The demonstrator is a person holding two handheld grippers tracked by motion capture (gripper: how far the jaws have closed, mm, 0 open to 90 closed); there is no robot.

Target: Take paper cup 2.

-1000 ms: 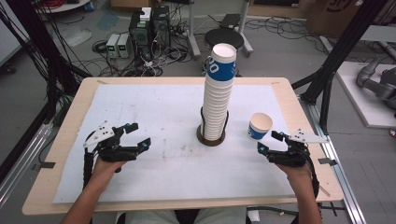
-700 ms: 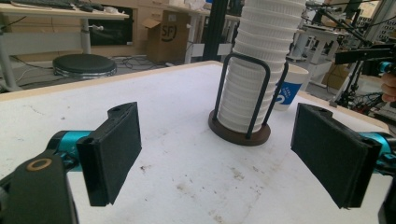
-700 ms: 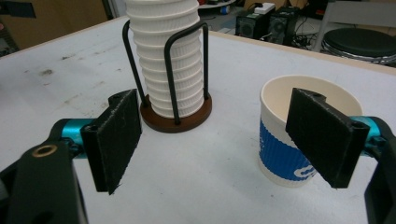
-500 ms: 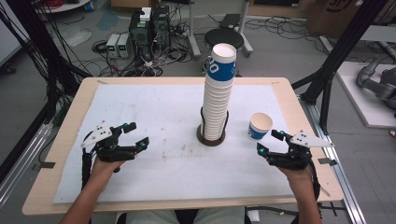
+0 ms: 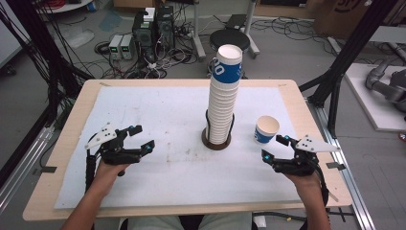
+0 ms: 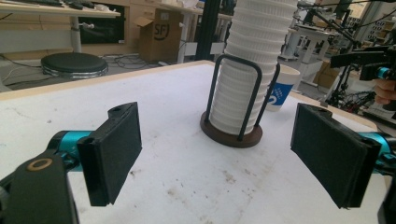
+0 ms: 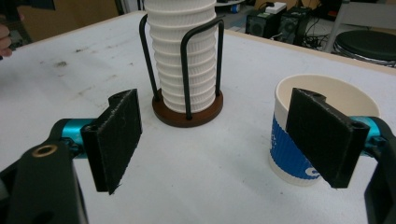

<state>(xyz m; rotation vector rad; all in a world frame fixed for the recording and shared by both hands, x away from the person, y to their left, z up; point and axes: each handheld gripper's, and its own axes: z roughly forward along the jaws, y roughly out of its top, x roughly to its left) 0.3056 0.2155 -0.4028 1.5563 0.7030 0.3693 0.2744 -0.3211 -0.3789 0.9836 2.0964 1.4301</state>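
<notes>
- Your left gripper (image 5: pixel 142 138) hovers over the surface (image 5: pixel 167 110) with fingers (image 6: pixel 112 151) wide apart, holding nothing.
- Your right gripper (image 5: pixel 275 146) is just as wide, also holding nothing; its far finger (image 7: pixel 322 135) hides part of the loose cup (image 5: pixel 266 129).
- The cup stack (image 5: pixel 223 96) stands in its rack (image 7: pixel 187 109) mid-surface; both gripper views cut off its top.

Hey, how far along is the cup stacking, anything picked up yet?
Done: a tall cup stack sits in its holder. In hand: nothing; left gripper and right gripper are open. Left: the single cup stands upright on the table, ungrasped, beside the right gripper.
</notes>
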